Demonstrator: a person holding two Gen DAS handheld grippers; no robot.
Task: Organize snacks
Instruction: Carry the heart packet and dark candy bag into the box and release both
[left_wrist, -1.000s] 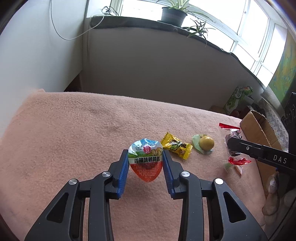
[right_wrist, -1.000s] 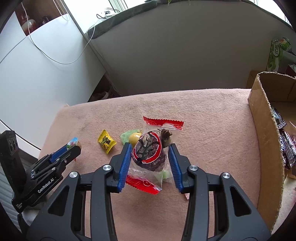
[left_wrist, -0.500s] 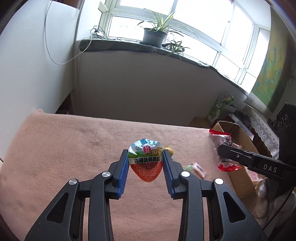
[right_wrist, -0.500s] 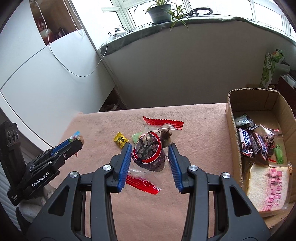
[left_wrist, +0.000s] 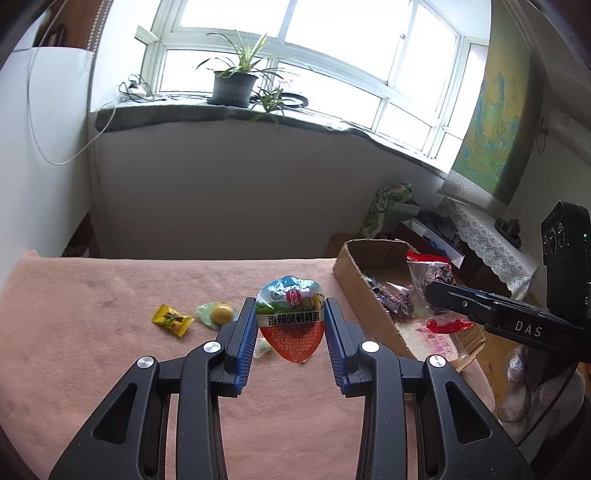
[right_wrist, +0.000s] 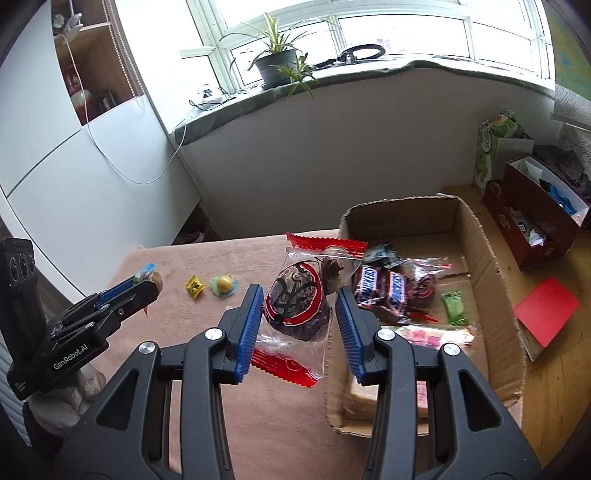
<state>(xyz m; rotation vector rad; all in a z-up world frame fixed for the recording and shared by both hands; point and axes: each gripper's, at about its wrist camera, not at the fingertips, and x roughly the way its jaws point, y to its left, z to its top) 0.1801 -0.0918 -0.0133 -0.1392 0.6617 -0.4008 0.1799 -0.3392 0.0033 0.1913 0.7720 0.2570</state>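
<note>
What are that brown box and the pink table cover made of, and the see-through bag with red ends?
Box: looks like plain corrugated cardboard, matte brown, with ragged torn edges. Table cover: seems a soft fleece or terry cloth, matte pink, fuzzy nap with faint smudges. Bag, held in the right gripper: apparently thin clear plastic film, glossy and crinkled, with serrated red sealed ends.

Open-top cardboard box (right_wrist: 476, 236), snacks (right_wrist: 384, 288) inside.
</note>
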